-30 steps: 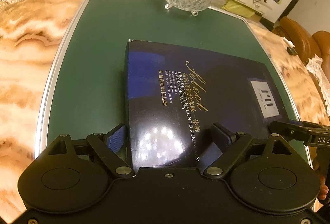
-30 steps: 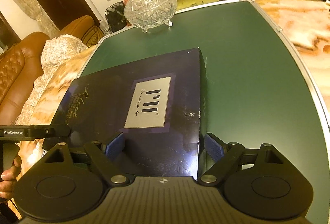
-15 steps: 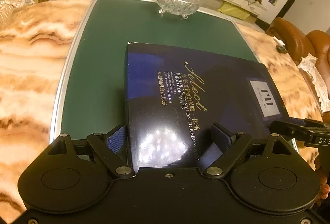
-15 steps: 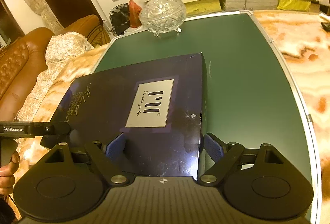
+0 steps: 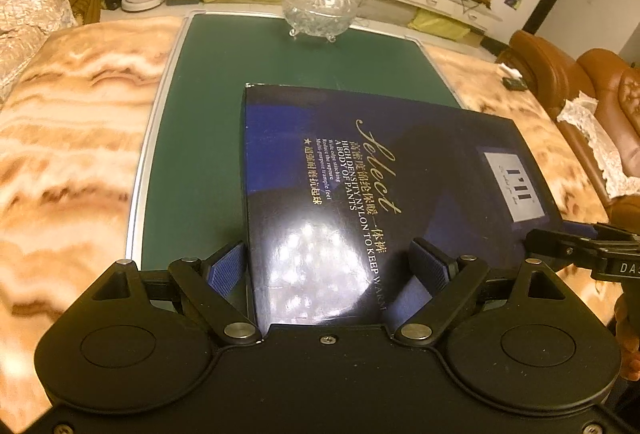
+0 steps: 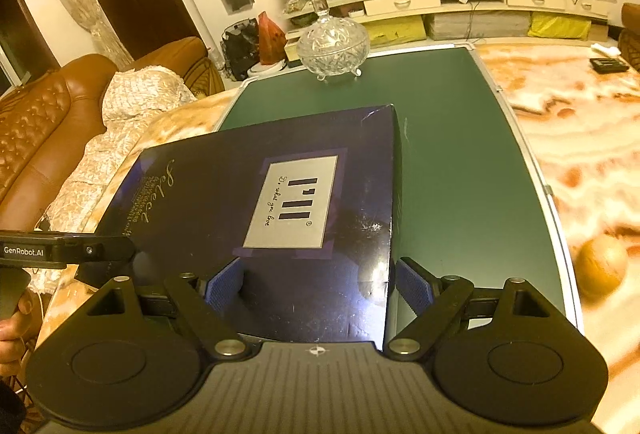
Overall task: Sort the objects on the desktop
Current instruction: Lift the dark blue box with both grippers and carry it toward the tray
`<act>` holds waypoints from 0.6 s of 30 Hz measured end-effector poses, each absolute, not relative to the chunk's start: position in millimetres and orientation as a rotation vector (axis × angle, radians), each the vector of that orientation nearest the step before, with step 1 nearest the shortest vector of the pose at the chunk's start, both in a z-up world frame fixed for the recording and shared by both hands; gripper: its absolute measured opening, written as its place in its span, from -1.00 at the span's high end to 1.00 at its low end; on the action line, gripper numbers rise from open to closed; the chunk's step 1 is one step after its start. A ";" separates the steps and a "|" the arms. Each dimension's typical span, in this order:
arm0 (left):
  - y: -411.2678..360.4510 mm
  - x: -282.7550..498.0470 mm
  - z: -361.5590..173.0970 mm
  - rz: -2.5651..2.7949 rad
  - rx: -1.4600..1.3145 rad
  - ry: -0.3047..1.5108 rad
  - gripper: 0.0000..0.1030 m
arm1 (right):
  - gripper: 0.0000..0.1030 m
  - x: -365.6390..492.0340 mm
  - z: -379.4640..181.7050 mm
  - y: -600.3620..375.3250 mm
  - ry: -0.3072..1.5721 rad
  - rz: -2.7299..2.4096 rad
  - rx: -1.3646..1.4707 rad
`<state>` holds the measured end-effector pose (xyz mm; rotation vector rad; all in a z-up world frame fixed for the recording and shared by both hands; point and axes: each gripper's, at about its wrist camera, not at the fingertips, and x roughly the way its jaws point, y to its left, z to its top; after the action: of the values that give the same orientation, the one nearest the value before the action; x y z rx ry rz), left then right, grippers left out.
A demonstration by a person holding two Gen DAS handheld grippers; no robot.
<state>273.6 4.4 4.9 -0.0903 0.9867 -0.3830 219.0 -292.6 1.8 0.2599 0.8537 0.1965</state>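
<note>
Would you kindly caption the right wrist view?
Right tool straddles a dark blue cardboard box's corner above the green mat.

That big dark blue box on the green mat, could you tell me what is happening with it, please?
A person is gripping the flat dark blue cardboard box from its near edge with two handheld grippers. The left gripper straddles the box's left corner and the right gripper its right corner, jaws wide. The box is over the green mat; whether it is lifted is unclear. A lidded crystal glass bowl stands at the mat's far end.
</note>
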 end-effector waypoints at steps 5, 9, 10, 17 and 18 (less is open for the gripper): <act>4.5 237.5 11.0 -0.379 -0.072 0.986 -0.71 | -0.67 182.8 6.4 -289.9 0.852 0.190 0.265; 3.4 209.3 12.1 -0.382 -0.052 0.989 -0.71 | -0.67 155.8 6.8 -288.6 0.854 0.183 0.263; 2.9 203.0 11.2 -0.381 -0.046 0.991 -0.71 | -0.67 149.2 6.2 -288.0 0.855 0.181 0.259; 0.7 166.9 -2.5 -0.375 -0.015 1.006 -0.71 | -0.67 114.7 -8.2 -284.2 0.880 0.170 0.244; 1.4 163.6 -5.3 -0.373 -0.015 1.012 -0.71 | -0.67 110.9 -11.0 -283.6 0.884 0.169 0.244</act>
<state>163.6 1.4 -5.3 -0.0153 1.0116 -0.3734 110.9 -283.6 -11.0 0.2444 0.8843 0.1687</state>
